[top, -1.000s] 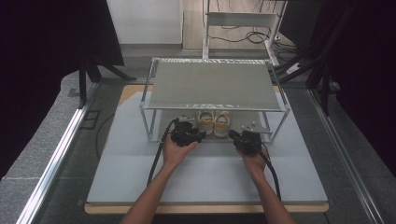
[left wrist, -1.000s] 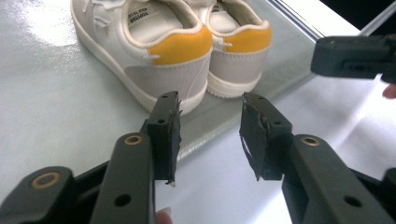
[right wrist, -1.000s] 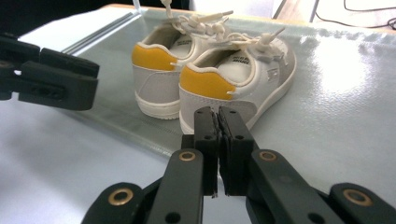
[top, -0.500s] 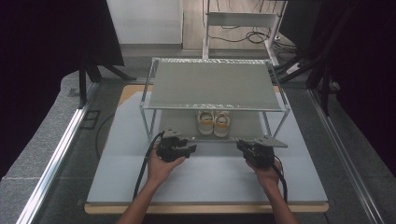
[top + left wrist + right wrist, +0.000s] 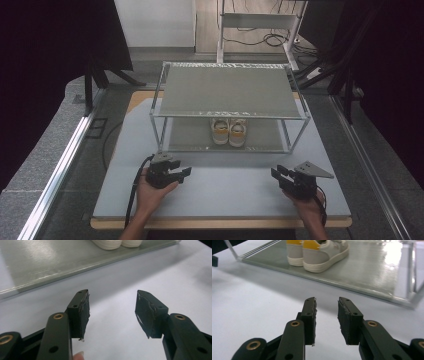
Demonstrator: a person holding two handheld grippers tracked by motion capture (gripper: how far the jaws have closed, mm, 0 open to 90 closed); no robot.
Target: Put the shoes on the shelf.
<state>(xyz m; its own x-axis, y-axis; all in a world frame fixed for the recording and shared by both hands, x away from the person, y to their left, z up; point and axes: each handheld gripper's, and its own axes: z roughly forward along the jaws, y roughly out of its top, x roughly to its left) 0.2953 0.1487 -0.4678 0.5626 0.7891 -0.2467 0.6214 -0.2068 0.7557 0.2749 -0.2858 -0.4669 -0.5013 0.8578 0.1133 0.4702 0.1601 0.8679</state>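
A pair of beige sneakers with yellow heels (image 5: 228, 131) (image 5: 319, 255) stands side by side on the lower shelf (image 5: 372, 267) of a two-tier metal rack (image 5: 230, 92). My left gripper (image 5: 183, 173) (image 5: 112, 300) rests low over the white table top, left of and in front of the rack. It is open, its jaws have just been opening, and nothing is between them. My right gripper (image 5: 276, 174) (image 5: 326, 302) sits at the front right, pointing toward the sneakers. Its jaws have also just been opening, and they hold nothing. The sneakers' soles (image 5: 110, 243) show at the top edge of the left gripper view.
The rack stands mid-table on a white mat (image 5: 230, 192) over a wooden board. A metal rail (image 5: 65, 160) runs along the left, and another (image 5: 370, 170) along the right. A white stand (image 5: 257, 22) and cables lie beyond the table.
Both hands have drawn back from the rack's lower shelf toward the near table edge and spread apart. Both pairs of jaws have opened wider. The sneakers stay on the shelf.
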